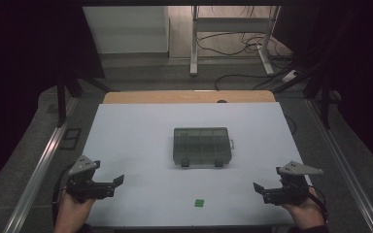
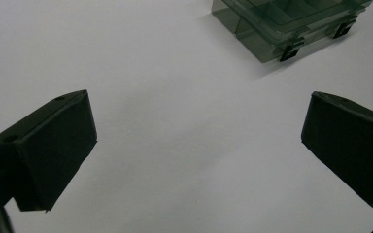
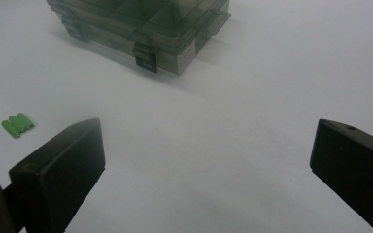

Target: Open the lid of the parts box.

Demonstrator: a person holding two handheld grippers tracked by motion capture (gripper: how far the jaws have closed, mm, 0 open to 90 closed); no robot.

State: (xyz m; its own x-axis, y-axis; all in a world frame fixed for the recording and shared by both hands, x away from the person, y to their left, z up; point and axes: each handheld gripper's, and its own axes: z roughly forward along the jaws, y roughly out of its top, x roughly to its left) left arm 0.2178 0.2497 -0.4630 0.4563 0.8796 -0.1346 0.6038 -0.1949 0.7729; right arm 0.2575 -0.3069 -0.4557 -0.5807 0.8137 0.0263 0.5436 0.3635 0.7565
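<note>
Claw, left (image 1: 119, 183): released, jaws spread wide, low over the bench (image 1: 141, 126) at the person's near left, holding nothing.
Claw, right (image 1: 257, 188): likewise released and empty, jaws wide, at the near right, pointing inward.
Green piece (image 1: 199, 202): small ridged block lying loose near the front edge of the bench, between the two claws and well apart from both; somewhat nearer the right one.
Compartment box (image 1: 201, 145): smoky clear plastic, lid down, two dark latches on its near side, standing mid-bench beyond the green piece.
Step in hand: by my reading, the start of a reach, probably for the green piece or the box latches.
Doing it well: bring one claw down square over the green piece, jaws straddling its short sides, and close only once both tips touch the bench; it is light and could skid away.
Other claw: keep it free to steady the box when the latches are worked.
</note>
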